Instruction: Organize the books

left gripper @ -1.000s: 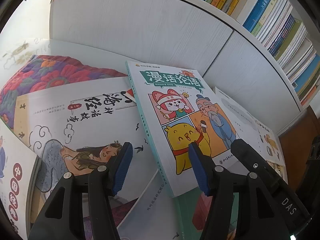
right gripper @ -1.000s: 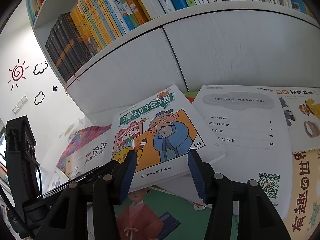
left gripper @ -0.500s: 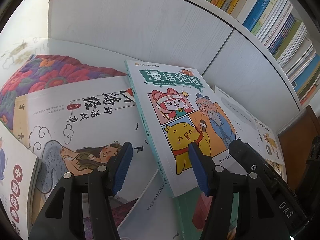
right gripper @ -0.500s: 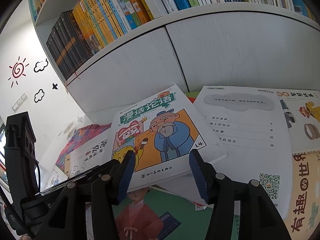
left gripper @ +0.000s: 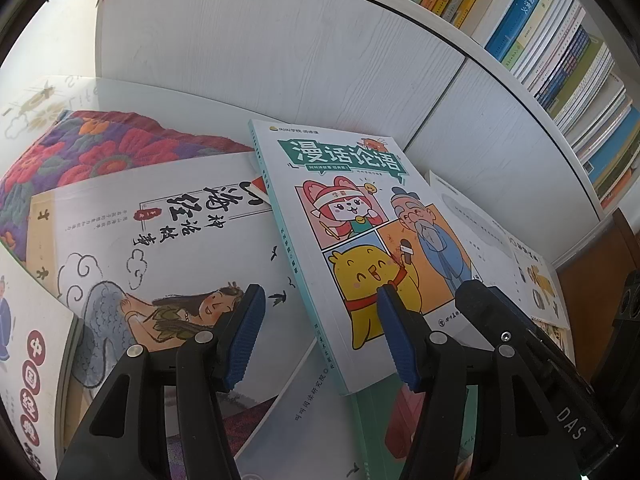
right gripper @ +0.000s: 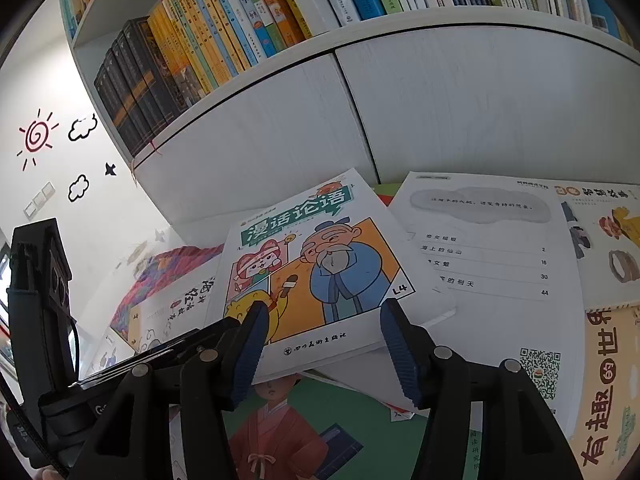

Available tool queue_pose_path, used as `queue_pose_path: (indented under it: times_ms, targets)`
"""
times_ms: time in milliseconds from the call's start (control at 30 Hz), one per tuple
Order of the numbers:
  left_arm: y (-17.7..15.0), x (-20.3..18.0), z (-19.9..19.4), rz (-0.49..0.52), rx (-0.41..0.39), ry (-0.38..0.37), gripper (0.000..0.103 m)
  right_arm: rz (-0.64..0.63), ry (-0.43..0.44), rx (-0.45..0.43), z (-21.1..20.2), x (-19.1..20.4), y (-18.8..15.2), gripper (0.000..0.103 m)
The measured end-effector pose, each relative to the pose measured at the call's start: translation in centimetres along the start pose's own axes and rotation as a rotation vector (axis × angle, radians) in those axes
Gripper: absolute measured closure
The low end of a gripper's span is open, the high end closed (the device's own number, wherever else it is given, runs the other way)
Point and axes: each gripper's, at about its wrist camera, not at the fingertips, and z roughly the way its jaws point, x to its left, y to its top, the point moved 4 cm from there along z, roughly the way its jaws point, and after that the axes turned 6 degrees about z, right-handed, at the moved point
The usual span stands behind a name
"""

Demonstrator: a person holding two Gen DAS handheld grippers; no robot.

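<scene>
- White bookshelf is packed with upright colourful books.
- Left tool hangs half open, empty.
- Right tool has just been widening, its pads either side of the teal-titled cartoon paperback, not gripping.

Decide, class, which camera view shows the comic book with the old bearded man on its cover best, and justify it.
The left wrist view: the comic book lies nearly whole there, title, all panels and teal spine visible. In the right wrist view the same comic book is foreshortened, and the right gripper hides its lower corners.
</scene>
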Motion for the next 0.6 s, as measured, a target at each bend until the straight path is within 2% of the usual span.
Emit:
queue_pose_path:
  times_ms: [600]
  targets:
    - [-0.01,0.03,0.00,-0.004,0.003,-0.003,0.046,-0.004,-0.003,0.002,-0.04,0.11,0.03,0.045]
